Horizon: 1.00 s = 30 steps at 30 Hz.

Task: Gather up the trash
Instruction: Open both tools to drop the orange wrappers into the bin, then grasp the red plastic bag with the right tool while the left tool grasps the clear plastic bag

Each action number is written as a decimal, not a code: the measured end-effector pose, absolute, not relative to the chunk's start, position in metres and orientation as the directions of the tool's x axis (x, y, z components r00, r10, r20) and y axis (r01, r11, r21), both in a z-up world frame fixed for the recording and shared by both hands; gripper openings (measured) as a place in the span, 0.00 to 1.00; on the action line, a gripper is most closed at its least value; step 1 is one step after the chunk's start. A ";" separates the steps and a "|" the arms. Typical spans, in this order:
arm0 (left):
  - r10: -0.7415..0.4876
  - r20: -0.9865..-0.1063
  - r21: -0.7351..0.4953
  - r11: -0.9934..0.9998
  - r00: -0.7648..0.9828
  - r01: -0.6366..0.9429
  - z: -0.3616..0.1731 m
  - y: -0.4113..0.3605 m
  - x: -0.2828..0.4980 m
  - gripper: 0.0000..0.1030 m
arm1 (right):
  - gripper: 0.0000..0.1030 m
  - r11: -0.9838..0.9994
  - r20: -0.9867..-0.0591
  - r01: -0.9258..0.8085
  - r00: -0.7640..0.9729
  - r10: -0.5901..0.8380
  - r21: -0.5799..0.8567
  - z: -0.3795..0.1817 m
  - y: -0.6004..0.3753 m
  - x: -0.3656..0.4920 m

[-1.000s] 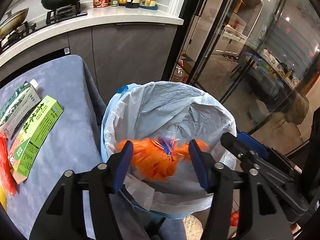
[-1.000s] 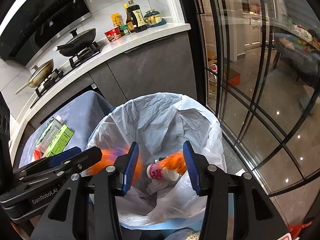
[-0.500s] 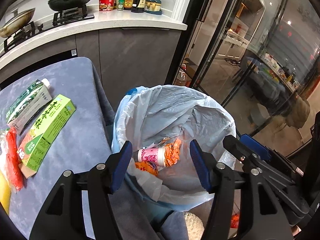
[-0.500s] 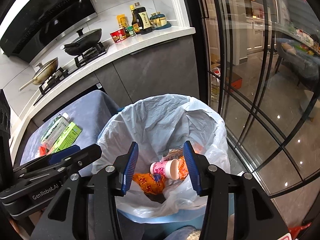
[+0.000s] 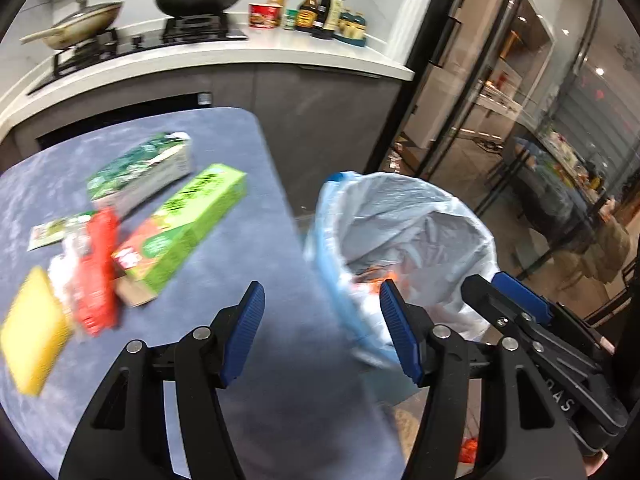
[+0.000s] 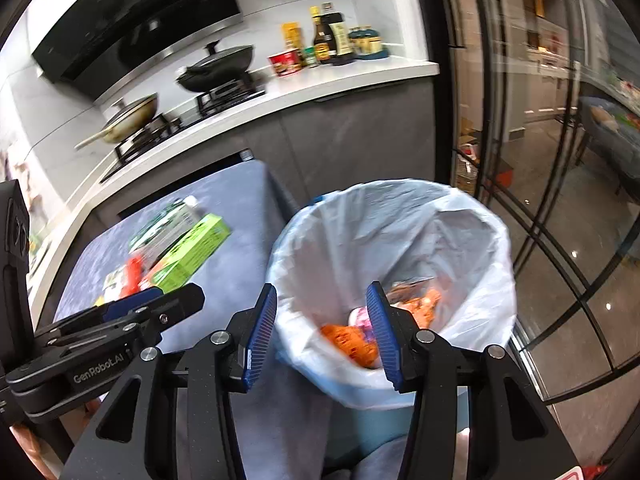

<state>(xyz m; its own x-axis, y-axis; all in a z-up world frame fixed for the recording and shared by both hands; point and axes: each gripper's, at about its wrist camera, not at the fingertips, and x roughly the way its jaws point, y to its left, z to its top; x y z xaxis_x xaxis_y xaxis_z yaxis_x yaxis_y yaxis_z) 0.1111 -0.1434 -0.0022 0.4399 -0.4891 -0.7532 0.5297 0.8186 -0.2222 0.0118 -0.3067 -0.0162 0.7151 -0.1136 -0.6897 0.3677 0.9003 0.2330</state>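
A bin lined with a white bag stands at the right edge of a blue-grey table. Inside lie orange wrappers and a pink cup. On the table lie a light green box, a dark green carton, a red packet and a yellow pack. My left gripper is open and empty over the table's right edge. My right gripper is open and empty over the bin's near rim.
A kitchen counter with pans on a stove and sauce bottles runs behind the table. Glass doors stand to the right of the bin.
The orange wrapper left the jaws and fell into the bin. Both grippers have swung left, away from the bin and toward the table, bringing more table trash into view.
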 end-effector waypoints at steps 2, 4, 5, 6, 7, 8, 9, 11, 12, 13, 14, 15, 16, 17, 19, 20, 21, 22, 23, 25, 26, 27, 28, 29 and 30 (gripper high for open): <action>-0.473 -0.754 -0.216 0.834 0.457 0.507 -0.001 -0.125 0.110 0.55 | 0.45 0.907 -0.693 0.347 0.715 -0.092 0.237 -0.016 -0.293 0.013; -0.467 -0.752 -0.221 0.843 0.465 0.490 -0.001 -0.109 0.110 0.55 | 0.45 0.913 -0.696 0.329 0.714 -0.073 0.241 -0.016 -0.278 0.014; -0.460 -0.752 -0.224 0.852 0.472 0.473 -0.001 -0.097 0.110 0.55 | 0.45 0.917 -0.698 0.317 0.713 -0.062 0.242 -0.017 -0.270 0.015; -0.452 -0.753 -0.223 0.859 0.478 0.462 0.000 -0.089 0.111 0.56 | 0.45 0.921 -0.700 0.304 0.712 -0.051 0.242 -0.017 -0.262 0.016; -0.440 -0.753 -0.217 0.868 0.489 0.447 0.000 -0.079 0.111 0.58 | 0.45 0.925 -0.702 0.294 0.711 -0.042 0.242 -0.017 -0.255 0.017; -0.431 -0.754 -0.212 0.874 0.497 0.436 0.000 -0.071 0.111 0.59 | 0.45 0.928 -0.704 0.282 0.709 -0.032 0.243 -0.018 -0.248 0.018; -0.420 -0.753 -0.209 0.883 0.507 0.421 0.000 -0.061 0.111 0.62 | 0.45 0.932 -0.707 0.267 0.707 -0.017 0.244 -0.018 -0.238 0.020; -0.405 -0.752 -0.216 0.897 0.519 0.387 -0.001 -0.040 0.112 0.63 | 0.45 0.940 -0.712 0.238 0.702 0.007 0.244 -0.020 -0.221 0.024; -0.398 -0.754 -0.222 0.903 0.523 0.368 -0.002 -0.028 0.114 0.63 | 0.45 0.943 -0.714 0.228 0.700 0.014 0.243 -0.020 -0.216 0.027; -0.390 -0.756 -0.226 0.909 0.526 0.349 -0.003 -0.018 0.115 0.63 | 0.45 0.947 -0.716 0.211 0.697 0.029 0.243 -0.021 -0.206 0.030; -0.382 -0.757 -0.227 0.915 0.530 0.334 -0.004 -0.008 0.116 0.63 | 0.45 0.951 -0.718 0.194 0.695 0.042 0.242 -0.021 -0.197 0.034; -0.372 -0.758 -0.226 0.920 0.536 0.320 -0.004 0.000 0.117 0.63 | 0.45 0.954 -0.720 0.179 0.693 0.051 0.239 -0.022 -0.188 0.037; -0.357 -0.759 -0.223 0.928 0.544 0.297 -0.005 0.012 0.119 0.63 | 0.45 0.959 -0.721 0.158 0.690 0.064 0.236 -0.022 -0.177 0.042; -0.348 -0.760 -0.221 0.933 0.548 0.285 -0.006 0.019 0.121 0.63 | 0.45 0.961 -0.723 0.145 0.687 0.073 0.234 -0.023 -0.170 0.046; -0.331 -0.764 -0.221 0.940 0.553 0.258 -0.008 0.035 0.125 0.63 | 0.45 0.966 -0.725 0.119 0.683 0.089 0.231 -0.025 -0.155 0.055; -0.321 -0.766 -0.220 0.945 0.558 0.241 -0.010 0.045 0.128 0.63 | 0.45 0.967 -0.726 0.106 0.681 0.098 0.230 -0.026 -0.147 0.060; -0.314 -0.766 -0.221 0.948 0.561 0.229 -0.010 0.053 0.130 0.63 | 0.45 0.969 -0.726 0.094 0.679 0.105 0.228 -0.028 -0.139 0.066; -0.305 -0.767 -0.223 0.952 0.564 0.212 -0.011 0.062 0.133 0.63 | 0.45 0.970 -0.728 0.088 0.677 0.110 0.228 -0.028 -0.133 0.071; -0.299 -0.769 -0.223 0.954 0.566 0.200 -0.013 0.069 0.135 0.63 | 0.45 0.970 -0.729 0.078 0.674 0.119 0.231 -0.030 -0.127 0.076; -0.282 -0.770 -0.219 0.959 0.572 0.179 -0.014 0.081 0.139 0.63 | 0.45 0.971 -0.732 0.064 0.669 0.129 0.229 -0.033 -0.117 0.088; -0.274 -0.772 -0.216 0.962 0.574 0.170 -0.015 0.087 0.142 0.63 | 0.45 0.972 -0.735 0.059 0.666 0.131 0.227 -0.034 -0.113 0.093; -0.269 -0.773 -0.215 0.963 0.575 0.163 -0.015 0.091 0.143 0.63 | 0.45 0.972 -0.737 0.053 0.663 0.135 0.227 -0.035 -0.109 0.098; -0.264 -0.773 -0.214 0.965 0.577 0.154 -0.016 0.096 0.146 0.63 | 0.45 0.973 -0.738 0.048 0.661 0.137 0.224 -0.037 -0.105 0.104; -0.260 -0.774 -0.214 0.966 0.577 0.149 -0.017 0.100 0.148 0.63 | 0.45 0.975 -0.740 0.045 0.659 0.134 0.217 -0.038 -0.101 0.109; -0.256 -0.775 -0.213 0.967 0.578 0.142 -0.018 0.104 0.150 0.63 | 0.45 0.977 -0.742 0.041 0.657 0.133 0.211 -0.040 -0.098 0.115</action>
<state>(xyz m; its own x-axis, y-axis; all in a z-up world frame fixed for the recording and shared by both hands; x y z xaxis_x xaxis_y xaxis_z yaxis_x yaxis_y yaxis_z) 0.1503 0.1044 -0.0185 0.5776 -0.2559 -0.7752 0.1424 0.9666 -0.2131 0.1155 -0.0976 -0.0397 0.6566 0.1330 -0.7424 0.0411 0.9765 0.2113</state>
